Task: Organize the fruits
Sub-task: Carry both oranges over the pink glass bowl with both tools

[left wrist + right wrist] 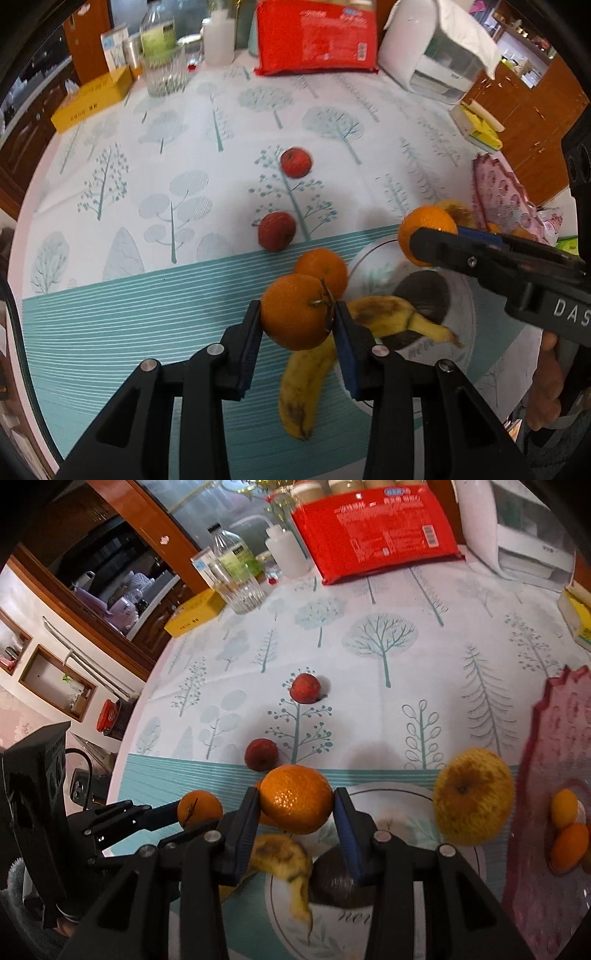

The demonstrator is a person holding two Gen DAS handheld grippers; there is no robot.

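Note:
My left gripper (297,308) is shut on a stemmed orange (291,325), held above the table. In the right wrist view the same left gripper (190,818) and its orange (199,806) show at the left. My right gripper (296,794) is shut on a second orange (295,805) over the white plate (391,794); from the left wrist it appears as the right gripper (424,242) with its orange (424,221). A third orange (321,267) lies by the plate (373,258). Two bananas (304,384) (391,312) and a dark avocado (424,295) rest at the plate. Two red apples (295,162) (277,230) sit on the cloth.
A yellow apple-like fruit (472,795) sits at the plate's right rim. A pink dish (554,746) at the right holds small oranges (569,843). Along the far edge stand a red packet (376,531), a glass (243,590), bottles, a yellow box (194,613) and a white appliance (517,528).

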